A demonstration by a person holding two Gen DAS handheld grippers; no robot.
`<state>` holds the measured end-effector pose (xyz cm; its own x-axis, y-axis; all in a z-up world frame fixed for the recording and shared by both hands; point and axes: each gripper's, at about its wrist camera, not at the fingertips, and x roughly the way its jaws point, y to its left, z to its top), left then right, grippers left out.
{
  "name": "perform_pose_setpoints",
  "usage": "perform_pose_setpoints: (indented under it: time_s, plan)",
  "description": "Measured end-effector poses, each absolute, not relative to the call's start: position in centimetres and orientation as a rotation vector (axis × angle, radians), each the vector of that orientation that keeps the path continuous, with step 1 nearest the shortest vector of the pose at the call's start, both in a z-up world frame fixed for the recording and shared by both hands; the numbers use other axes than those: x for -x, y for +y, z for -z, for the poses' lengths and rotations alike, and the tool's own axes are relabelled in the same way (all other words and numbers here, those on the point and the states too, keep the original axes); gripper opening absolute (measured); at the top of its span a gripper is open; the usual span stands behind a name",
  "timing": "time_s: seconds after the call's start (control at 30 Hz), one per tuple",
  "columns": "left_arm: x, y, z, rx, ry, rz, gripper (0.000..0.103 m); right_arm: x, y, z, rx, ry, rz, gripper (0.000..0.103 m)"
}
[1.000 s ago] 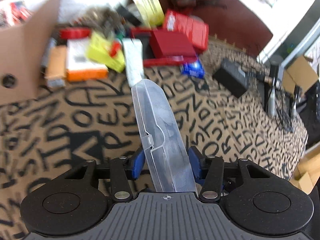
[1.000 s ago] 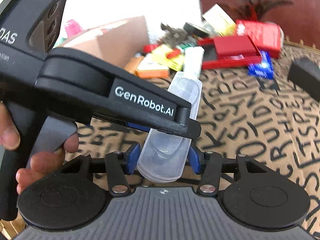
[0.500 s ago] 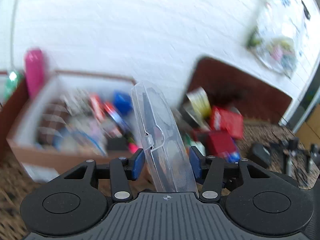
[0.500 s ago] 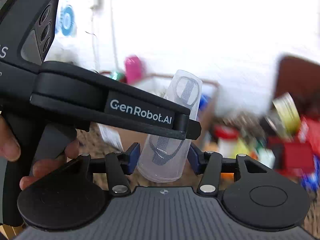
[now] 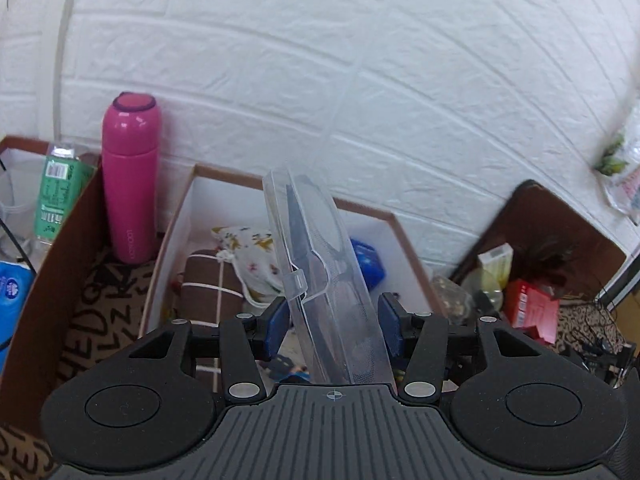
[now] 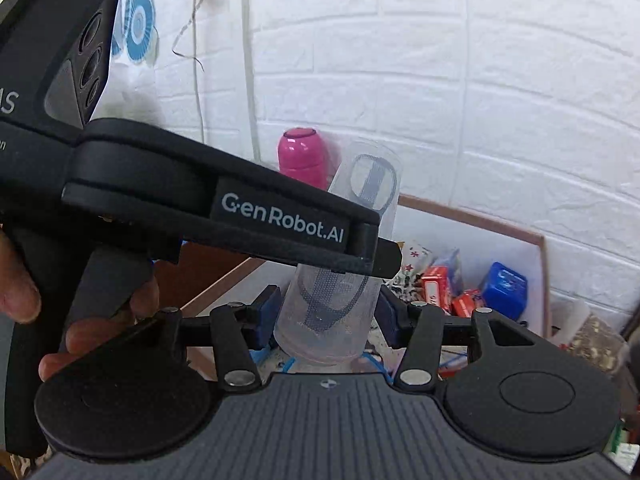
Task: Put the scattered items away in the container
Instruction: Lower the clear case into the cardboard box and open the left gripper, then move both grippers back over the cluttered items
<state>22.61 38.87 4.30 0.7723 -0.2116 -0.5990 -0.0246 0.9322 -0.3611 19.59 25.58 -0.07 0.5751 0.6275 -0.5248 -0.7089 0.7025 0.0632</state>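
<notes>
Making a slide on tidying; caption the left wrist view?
Both grippers hold a clear plastic case above the white-lined box, pink flask beside it.

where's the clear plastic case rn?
Clear plastic case is gripped by both grippers, left gripper and right gripper, held above the white-lined box, right of the pink bottle.

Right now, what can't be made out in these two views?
- Left wrist: the gripper body hides the clear case's lower end and the white box's near half.
- Right wrist: the left gripper crosses the case's middle.
- Neither view shows whether either gripper's jaws touch the case.
</notes>
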Motion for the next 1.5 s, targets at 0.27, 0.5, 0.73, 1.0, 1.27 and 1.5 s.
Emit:
perform_pose_setpoints:
  time_s: [0.27,0.5,0.73,1.0,1.27,1.5]
  plan:
    - [-27.4,44.1,-1.1,0.425,0.754,0.055,0.080,-25.0,30.1,3.4,0.174,0.660,-0.769,0.058]
    - [-25.3,44.4,-1.4,0.420,0.711,0.028,0.101,-25.1,29.1,3.7,0.186,0.681,-0.803,0.082]
    - [-23.1,40.2,-1.5,0.254,0.764,0.021,0.103,-22.9,26.8,2.6,0.188,0.662,-0.770,0.098]
    - [-19.5,36.5,-3.7,0.278,0.738,0.047,0.103,-19.5,24.3,-0.3,0.192,0.613,-0.773,0.099]
    - [-13.8,30.6,-4.4,0.286,0.648,0.107,0.103,-13.5,17.6,-2.0,0.177,0.477,-0.735,0.101]
    - [-8.4,23.3,-1.1,0.264,0.579,0.150,0.103,-6.9,10.3,0.3,0.213,0.368,-0.660,0.102]
